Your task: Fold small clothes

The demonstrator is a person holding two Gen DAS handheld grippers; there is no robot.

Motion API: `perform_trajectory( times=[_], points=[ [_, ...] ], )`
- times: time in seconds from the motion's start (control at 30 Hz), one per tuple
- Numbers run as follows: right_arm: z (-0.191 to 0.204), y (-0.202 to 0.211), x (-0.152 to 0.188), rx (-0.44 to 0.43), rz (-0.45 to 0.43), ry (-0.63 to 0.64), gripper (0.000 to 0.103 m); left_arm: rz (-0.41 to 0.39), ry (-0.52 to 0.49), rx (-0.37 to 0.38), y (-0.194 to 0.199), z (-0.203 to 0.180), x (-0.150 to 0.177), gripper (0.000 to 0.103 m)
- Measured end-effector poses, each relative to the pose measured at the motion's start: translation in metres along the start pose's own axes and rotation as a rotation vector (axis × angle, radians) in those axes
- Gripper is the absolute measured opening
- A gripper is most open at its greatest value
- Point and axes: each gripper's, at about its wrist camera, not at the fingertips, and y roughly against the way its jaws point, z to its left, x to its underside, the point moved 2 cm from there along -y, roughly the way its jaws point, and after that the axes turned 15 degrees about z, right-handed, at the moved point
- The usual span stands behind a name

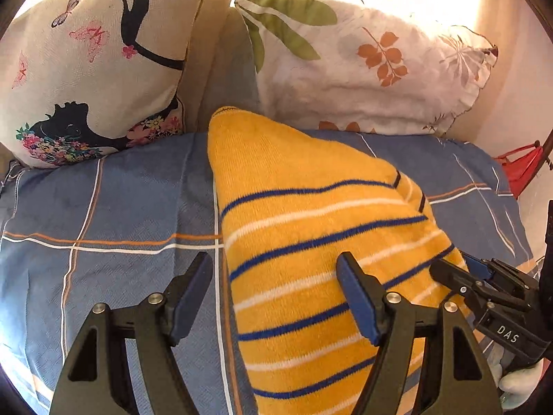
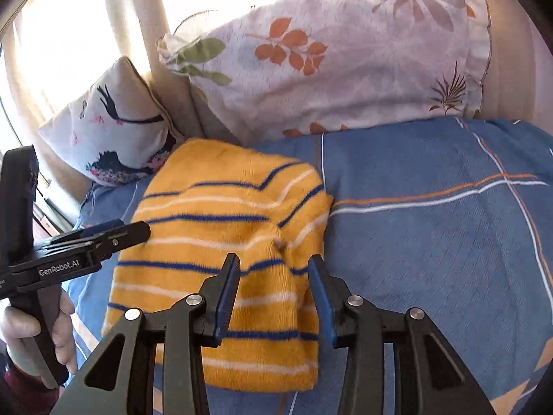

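A small yellow knit garment [image 1: 311, 242] with blue and white stripes lies folded on the blue checked bedsheet [image 1: 103, 207]; it also shows in the right wrist view [image 2: 221, 242]. My left gripper [image 1: 274, 276] is open, its jaws wide apart over the garment's left edge, holding nothing. My right gripper [image 2: 273, 276] is open above the garment's near right part and also holds nothing. The right gripper shows at the right of the left wrist view [image 1: 459, 273], and the left gripper shows at the left of the right wrist view [image 2: 131, 231].
A white cushion [image 1: 86, 69] with a black silhouette print leans at the back left. A leaf-print pillow [image 1: 363, 69] lies at the back right. A red object [image 1: 522, 166] sits past the bed's right edge. The bedsheet [image 2: 432, 242] stretches right of the garment.
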Motion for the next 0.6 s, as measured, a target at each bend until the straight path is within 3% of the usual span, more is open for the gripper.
perform_trajectory(
  times=[0.1,0.2,0.6],
  points=[
    [-0.005,-0.012,0.016,-0.01,0.046,-0.031,0.046,0.003,0.003,-0.009,-0.004,-0.003,0.009,0.073],
    [-0.014,-0.009,0.026,-0.037,0.05,-0.075,0.052,0.0,0.01,-0.002,-0.004,0.0,0.017,0.073],
    [-0.026,0.003,0.052,-0.035,0.054,-0.133,0.055,0.021,-0.01,-0.033,0.008,0.001,0.052,0.073]
  ],
)
